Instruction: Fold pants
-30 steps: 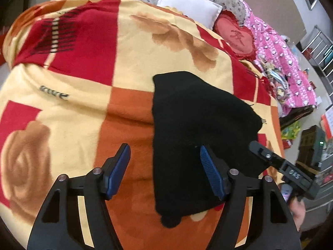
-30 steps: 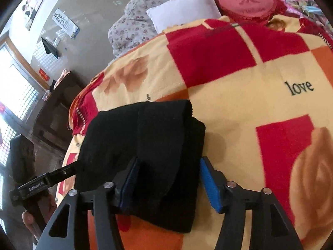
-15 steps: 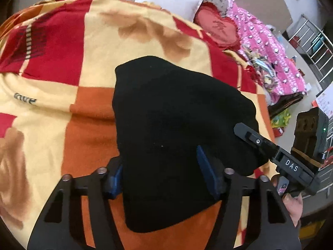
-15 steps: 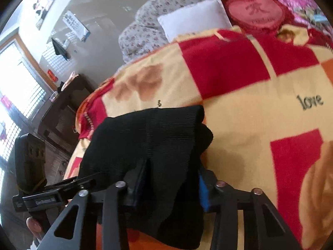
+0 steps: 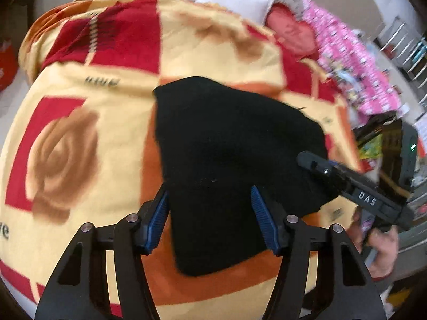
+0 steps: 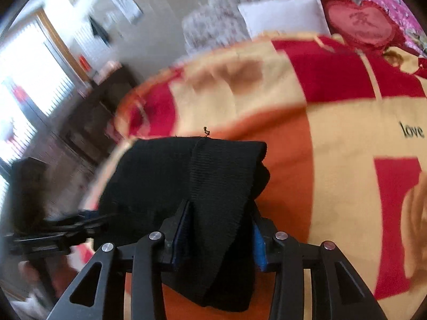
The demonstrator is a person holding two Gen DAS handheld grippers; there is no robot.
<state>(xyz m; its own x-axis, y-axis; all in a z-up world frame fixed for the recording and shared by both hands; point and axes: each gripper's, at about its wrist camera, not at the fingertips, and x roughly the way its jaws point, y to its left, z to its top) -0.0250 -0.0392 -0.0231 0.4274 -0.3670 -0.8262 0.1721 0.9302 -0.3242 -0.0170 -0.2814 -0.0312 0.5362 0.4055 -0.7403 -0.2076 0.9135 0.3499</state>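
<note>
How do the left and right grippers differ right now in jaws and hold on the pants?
The left gripper has its jaws spread wide, straddling the black pants; the right gripper has its jaws closed in, pinching a ribbed fold of them. The left one works the smooth side of the bundle; the right holds the ribbed band end. Both have blue-padded jaws and sit at the bundle's near edge on the blanket.
</note>
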